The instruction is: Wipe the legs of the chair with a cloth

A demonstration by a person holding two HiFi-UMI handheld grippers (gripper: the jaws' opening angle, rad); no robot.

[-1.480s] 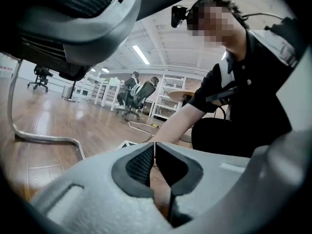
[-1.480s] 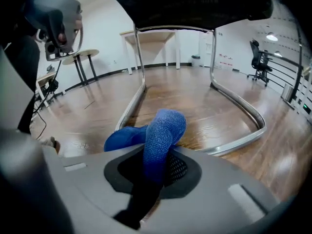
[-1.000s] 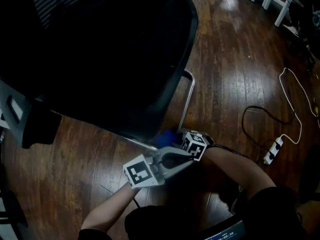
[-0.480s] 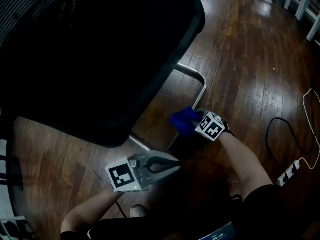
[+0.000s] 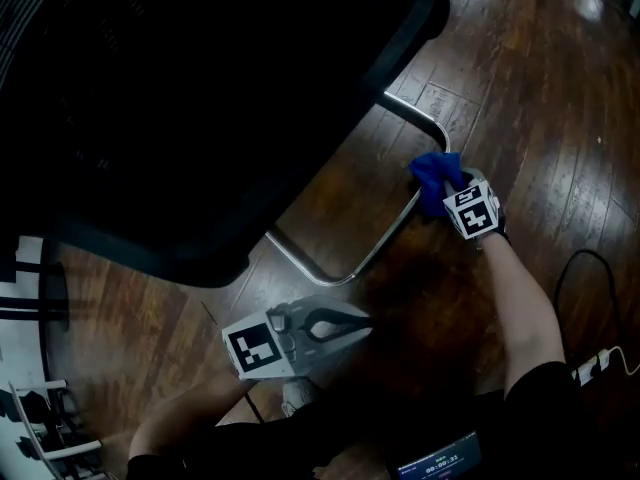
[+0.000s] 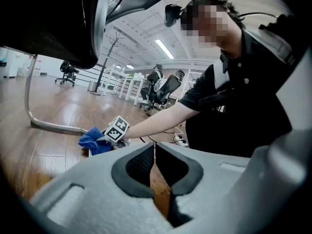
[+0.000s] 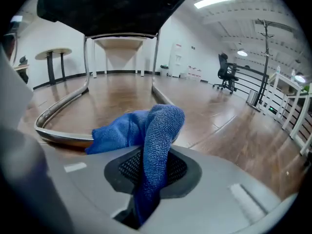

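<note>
Under the black seat (image 5: pixel 200 98), right gripper (image 5: pixel 447 192) clamps cloth (image 5: pixel 434 171) on chair leg (image 5: pixel 386 242); left gripper (image 5: pixel 362 318) closed.

I hold two tongs, my left tongs (image 5: pixel 366 320) and my right tongs (image 7: pixel 151 169). I count one blue cloth (image 5: pixel 435 172). There is one big black chair (image 5: pixel 200 118) close to me, and it has one shiny bent metal leg (image 5: pixel 385 243). On the floor I see one white power strip (image 5: pixel 597 365) and one black cable (image 5: pixel 575 268). Looking along my right tongs, far back, I count one coat rack (image 7: pixel 266 38), one office chair (image 7: pixel 224 65) and one round table (image 7: pixel 48 52).
</note>
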